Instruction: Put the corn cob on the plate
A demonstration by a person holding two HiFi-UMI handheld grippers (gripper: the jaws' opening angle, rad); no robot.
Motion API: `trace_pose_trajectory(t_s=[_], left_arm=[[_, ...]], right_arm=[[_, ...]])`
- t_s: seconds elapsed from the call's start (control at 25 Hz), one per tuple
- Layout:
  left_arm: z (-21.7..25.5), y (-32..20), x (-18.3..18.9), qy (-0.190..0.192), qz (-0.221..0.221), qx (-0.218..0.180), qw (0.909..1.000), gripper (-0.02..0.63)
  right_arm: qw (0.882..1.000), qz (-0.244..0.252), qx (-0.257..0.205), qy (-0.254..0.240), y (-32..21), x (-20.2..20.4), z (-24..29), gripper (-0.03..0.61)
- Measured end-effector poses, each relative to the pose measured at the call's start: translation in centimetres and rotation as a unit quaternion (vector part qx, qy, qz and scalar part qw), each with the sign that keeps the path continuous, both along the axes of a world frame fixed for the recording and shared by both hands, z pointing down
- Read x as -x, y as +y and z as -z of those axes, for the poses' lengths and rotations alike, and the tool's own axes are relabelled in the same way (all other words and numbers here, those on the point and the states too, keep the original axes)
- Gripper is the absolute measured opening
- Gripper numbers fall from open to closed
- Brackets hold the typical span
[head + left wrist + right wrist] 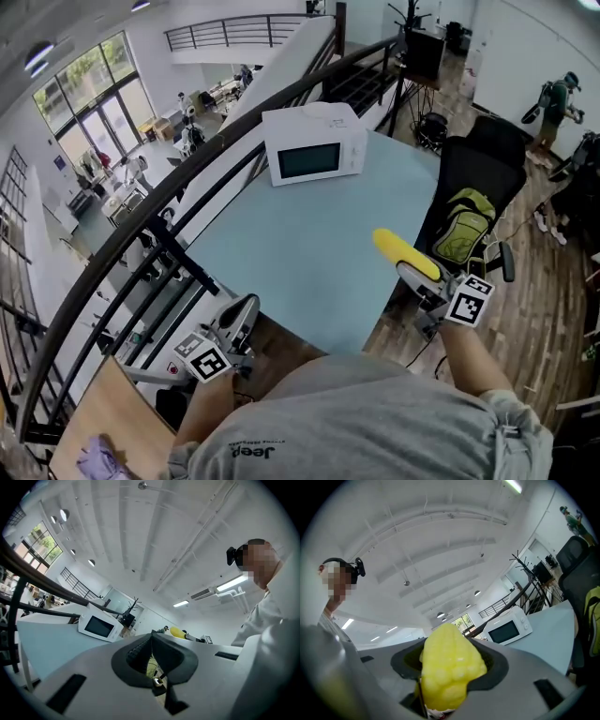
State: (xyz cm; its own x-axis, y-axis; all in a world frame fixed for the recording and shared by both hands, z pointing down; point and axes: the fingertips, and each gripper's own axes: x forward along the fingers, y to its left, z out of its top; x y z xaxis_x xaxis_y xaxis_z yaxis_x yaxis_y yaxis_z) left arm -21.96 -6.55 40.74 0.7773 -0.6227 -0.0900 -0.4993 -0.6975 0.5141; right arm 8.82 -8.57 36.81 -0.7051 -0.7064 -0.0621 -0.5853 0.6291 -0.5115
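A yellow corn cob [405, 254] sticks out over the right edge of the pale blue table [309, 253], with my right gripper [419, 278] shut on its near end. In the right gripper view the corn cob [450, 667] fills the space between the jaws. It also shows small in the left gripper view, as a corn cob [177, 632] beyond the jaws. My left gripper [240, 317] hangs off the table's near left corner, its jaws together with nothing between them. No plate is in any view.
A white microwave [314, 143] stands at the table's far end. A black railing [141, 225] runs along the left side. To the right stand a black chair [483, 159] and a green backpack [462, 225]. A person [553, 103] stands far back right.
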Motion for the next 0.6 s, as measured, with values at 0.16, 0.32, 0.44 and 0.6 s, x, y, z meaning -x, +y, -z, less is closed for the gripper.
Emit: trace_pose_trajectory(t_s=[0.16, 0.32, 0.44, 0.6], left_arm=[[0.6, -3.0, -1.2, -0.011, -0.005, -0.011, 0.9999, 0.018], [1.0, -6.5, -3.8, -0.043, -0.002, -0.024, 0.9988, 0.018], [1.5, -10.2, -5.6, -0.063, 0.025, -0.028, 0.9973, 0.018], [1.7, -15.3, -6.7, -0.063, 0.087, -0.010, 0.9941, 0.018]], right_arm=[[1.000, -0.014, 0.003, 0.001, -1.4, -1.5, -0.4, 0.239], [1.000, -0.013, 0.002, -0.006, -4.9, -4.1, -1.2, 0.239], [1.000, -0.001, -0.005, -0.012, -9.6, -6.5, -1.9, 0.239], [1.000, 0.018, -0.020, -0.011, -16.8, -9.9, -2.7, 0.239]])
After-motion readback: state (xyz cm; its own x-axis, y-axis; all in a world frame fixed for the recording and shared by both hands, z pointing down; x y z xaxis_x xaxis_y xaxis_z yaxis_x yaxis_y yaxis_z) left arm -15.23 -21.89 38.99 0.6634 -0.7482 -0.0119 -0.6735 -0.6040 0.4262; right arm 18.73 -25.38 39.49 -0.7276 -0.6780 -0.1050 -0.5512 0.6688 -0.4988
